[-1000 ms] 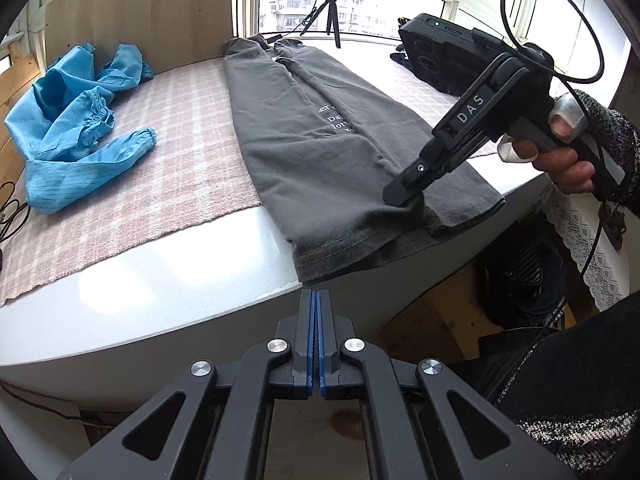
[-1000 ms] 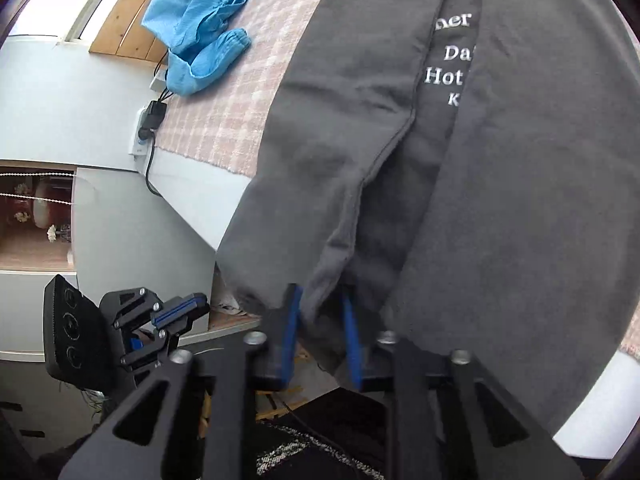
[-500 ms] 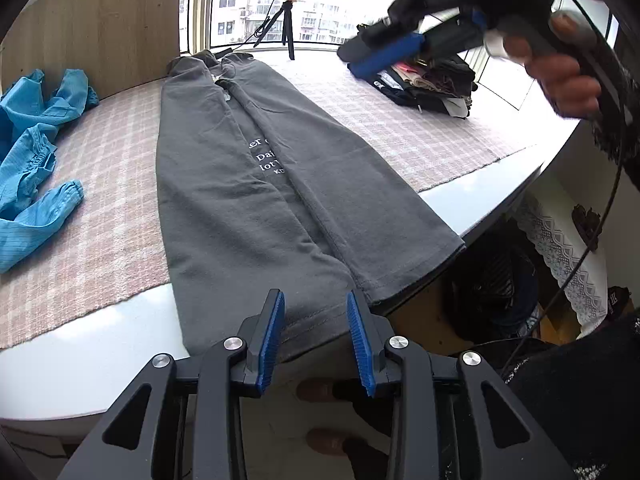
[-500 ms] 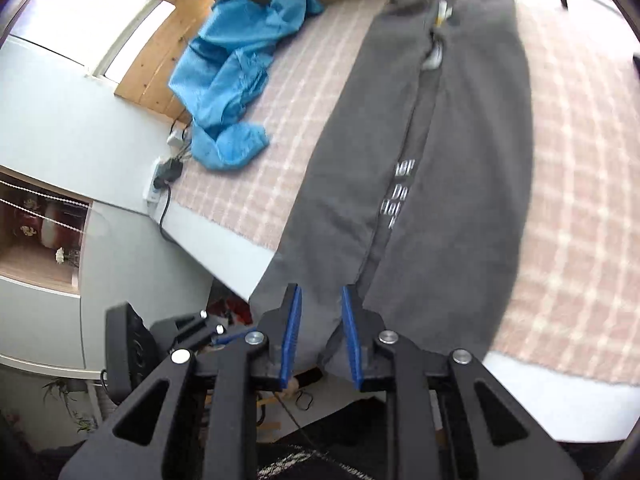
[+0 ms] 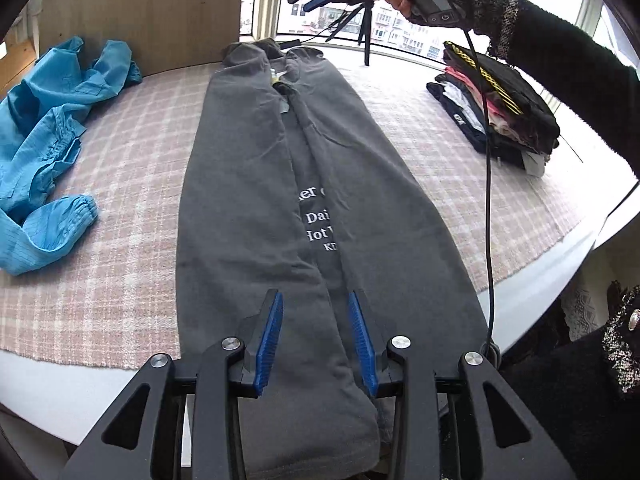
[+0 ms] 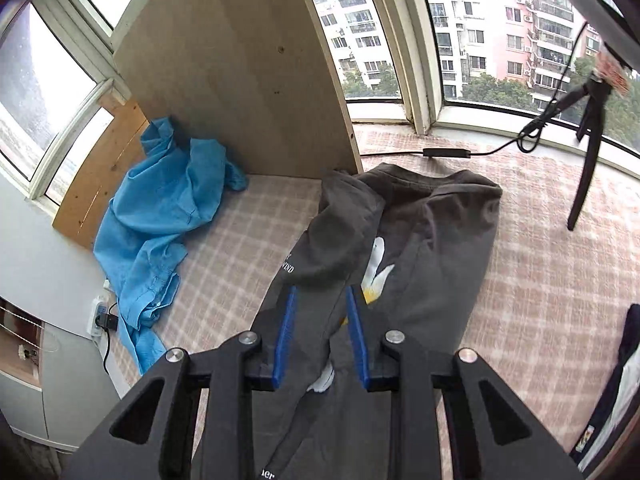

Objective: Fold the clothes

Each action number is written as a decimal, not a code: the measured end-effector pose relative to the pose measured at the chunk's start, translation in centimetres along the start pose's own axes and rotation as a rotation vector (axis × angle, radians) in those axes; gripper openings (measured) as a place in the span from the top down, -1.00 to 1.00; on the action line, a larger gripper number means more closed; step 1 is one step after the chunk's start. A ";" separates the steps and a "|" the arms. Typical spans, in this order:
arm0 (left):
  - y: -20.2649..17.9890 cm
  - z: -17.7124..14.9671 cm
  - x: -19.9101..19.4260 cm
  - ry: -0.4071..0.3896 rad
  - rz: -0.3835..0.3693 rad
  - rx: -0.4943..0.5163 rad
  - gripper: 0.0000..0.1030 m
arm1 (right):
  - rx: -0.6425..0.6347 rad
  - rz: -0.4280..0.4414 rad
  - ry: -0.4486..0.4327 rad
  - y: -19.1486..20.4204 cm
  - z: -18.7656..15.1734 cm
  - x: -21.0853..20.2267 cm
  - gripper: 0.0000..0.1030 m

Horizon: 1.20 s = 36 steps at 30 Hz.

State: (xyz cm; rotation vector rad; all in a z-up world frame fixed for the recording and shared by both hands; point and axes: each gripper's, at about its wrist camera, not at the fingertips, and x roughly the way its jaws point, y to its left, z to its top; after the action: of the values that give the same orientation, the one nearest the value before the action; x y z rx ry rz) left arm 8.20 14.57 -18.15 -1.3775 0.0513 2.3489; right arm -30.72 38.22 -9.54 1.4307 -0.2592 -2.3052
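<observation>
Both grippers, left and right, now nearer collar, fingers apart; gray shirt lengthwise, hem nearest.

The grey shirt lies flat and long on the pink checked cloth, both sides folded in so their edges meet along the middle, where part of a white print shows in the gap. Its collar end is toward the window and its hem end hangs just over the near table edge. In the right wrist view one folded-in sleeve lies across the collar end. A crumpled blue garment lies on the cloth to the left, well apart from the shirt.
</observation>
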 end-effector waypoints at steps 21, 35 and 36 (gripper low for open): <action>-0.7 4.2 7.3 0.125 0.120 -0.110 0.40 | 0.125 0.199 0.192 -6.5 4.0 15.5 0.23; 0.3 4.6 7.3 0.156 0.135 -0.111 0.56 | 0.062 0.207 0.187 -6.5 4.2 15.2 0.66; 0.1 4.6 7.4 0.154 0.142 -0.096 0.56 | 0.054 0.202 0.186 -6.4 4.2 15.2 0.66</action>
State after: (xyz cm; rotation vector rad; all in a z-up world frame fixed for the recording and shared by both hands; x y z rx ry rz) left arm 1.20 18.05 -22.07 -1.6499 0.0847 2.3812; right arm -41.90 37.05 -22.30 1.5569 -0.3929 -2.0046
